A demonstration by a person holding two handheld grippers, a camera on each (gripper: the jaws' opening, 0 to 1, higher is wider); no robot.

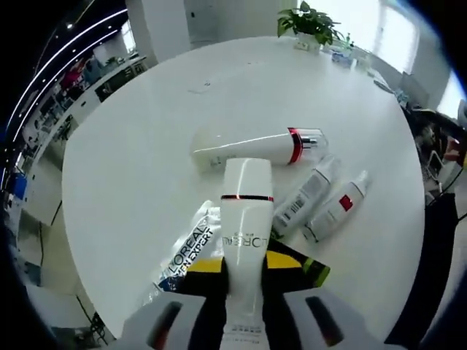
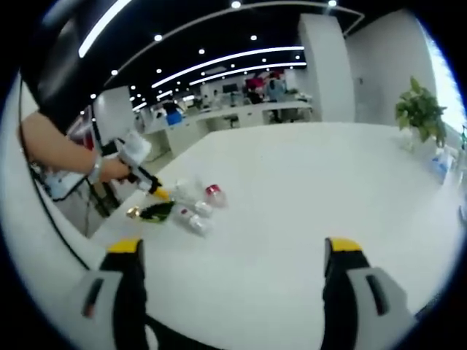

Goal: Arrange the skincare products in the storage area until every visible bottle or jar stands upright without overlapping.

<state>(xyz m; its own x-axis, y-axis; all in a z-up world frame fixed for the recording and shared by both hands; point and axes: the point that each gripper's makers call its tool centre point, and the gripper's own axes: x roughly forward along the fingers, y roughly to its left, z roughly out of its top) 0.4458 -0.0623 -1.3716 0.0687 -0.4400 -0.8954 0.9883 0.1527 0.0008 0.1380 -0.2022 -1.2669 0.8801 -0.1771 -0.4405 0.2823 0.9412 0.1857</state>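
My left gripper is shut on a white L'Oréal bottle with a thin red band, which points away from me over the white table. Beyond it several products lie flat: a white bottle with a red collar and clear cap, a grey-and-white tube and a small white bottle with a red label. A silver L'Oréal tube and a black-and-yellow pack lie beneath the held bottle. In the right gripper view, my right gripper is open far from the product cluster.
A potted plant and small items stand at the table's far side. The table edge curves close on the left. In the right gripper view a person's hand holds the left gripper beside the products; office desks stand behind.
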